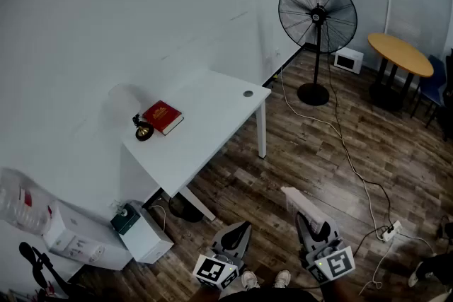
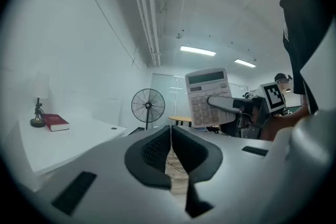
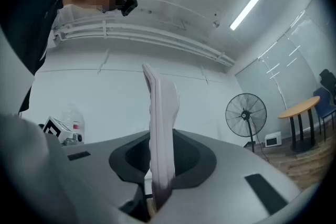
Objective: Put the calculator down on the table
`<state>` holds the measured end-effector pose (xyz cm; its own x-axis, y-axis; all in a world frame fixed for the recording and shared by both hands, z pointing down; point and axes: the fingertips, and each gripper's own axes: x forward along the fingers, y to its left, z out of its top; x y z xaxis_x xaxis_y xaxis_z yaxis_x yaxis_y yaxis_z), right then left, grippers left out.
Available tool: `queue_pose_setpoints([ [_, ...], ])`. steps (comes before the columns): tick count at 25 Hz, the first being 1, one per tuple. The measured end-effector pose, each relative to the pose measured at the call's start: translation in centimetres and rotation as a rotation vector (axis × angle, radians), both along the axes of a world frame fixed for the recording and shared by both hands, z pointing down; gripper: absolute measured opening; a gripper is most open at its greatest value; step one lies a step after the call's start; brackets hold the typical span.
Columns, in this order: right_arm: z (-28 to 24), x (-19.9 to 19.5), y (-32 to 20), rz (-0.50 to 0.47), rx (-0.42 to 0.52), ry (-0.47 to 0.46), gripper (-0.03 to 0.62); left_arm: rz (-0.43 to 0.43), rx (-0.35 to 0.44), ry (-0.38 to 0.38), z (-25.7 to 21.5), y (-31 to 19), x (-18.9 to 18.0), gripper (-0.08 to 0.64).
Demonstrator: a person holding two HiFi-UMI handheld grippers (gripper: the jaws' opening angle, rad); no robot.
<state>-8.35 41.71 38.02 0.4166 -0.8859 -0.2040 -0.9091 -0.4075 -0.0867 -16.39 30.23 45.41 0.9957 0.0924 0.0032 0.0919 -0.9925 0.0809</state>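
Note:
The pale calculator [image 1: 300, 202] stands in the air over the floor, my right gripper [image 1: 308, 225] shut on its lower end. In the right gripper view it shows edge-on as a thin slab [image 3: 161, 123] rising from between the pads. The left gripper view shows its keys and display [image 2: 209, 96], with a finger [image 2: 227, 104] of the right gripper across its face. My left gripper [image 1: 239, 230] hangs beside the right one, shut with nothing in it [image 2: 169, 136]. The white table [image 1: 212, 125] stands ahead and to the left, well apart from both grippers.
A red book [image 1: 163, 117] and a small dark lamp [image 1: 142, 129] lie on the table's left end. White boxes [image 1: 141, 231] sit on the floor beside it. A standing fan [image 1: 317, 16], its cable [image 1: 350, 159], a power strip [image 1: 388, 230] and a round wooden table [image 1: 400, 53] are to the right.

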Motion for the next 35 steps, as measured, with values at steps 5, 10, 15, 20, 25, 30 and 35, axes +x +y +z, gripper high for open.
queue_pose_setpoints([
  [5,-0.4,-0.6,-0.7,0.013,0.000,-0.003,0.089,0.013,0.006,0.009,-0.2,-0.8,-0.9,0.021],
  [10,-0.9,-1.5,-1.2,0.009,-0.005,0.019,0.089,0.016,0.006,0.017,-0.6,-1.6,-1.4,0.021],
  [15,-0.7,-2.3,-1.9,0.028,-0.015,0.013,0.089,0.034,0.005,0.033,-0.7,-2.4,-2.5,0.021],
  [20,-1.8,-3.4,-2.7,0.035,0.068,0.007,0.092,0.015,0.017,0.048,-1.2,-4.2,-3.8,0.021],
  [25,-1.9,-4.0,-4.2,0.053,0.069,0.007,0.094,0.030,0.018,0.055,-0.9,-5.4,-4.2,0.021],
  [30,-1.0,-3.5,-5.7,0.072,0.044,-0.013,0.094,0.033,0.005,0.051,-0.5,-6.7,-3.7,0.021],
  [35,-0.5,-1.5,-7.3,0.080,0.038,-0.016,0.094,0.034,0.005,0.044,-0.2,-8.5,-1.7,0.021],
])
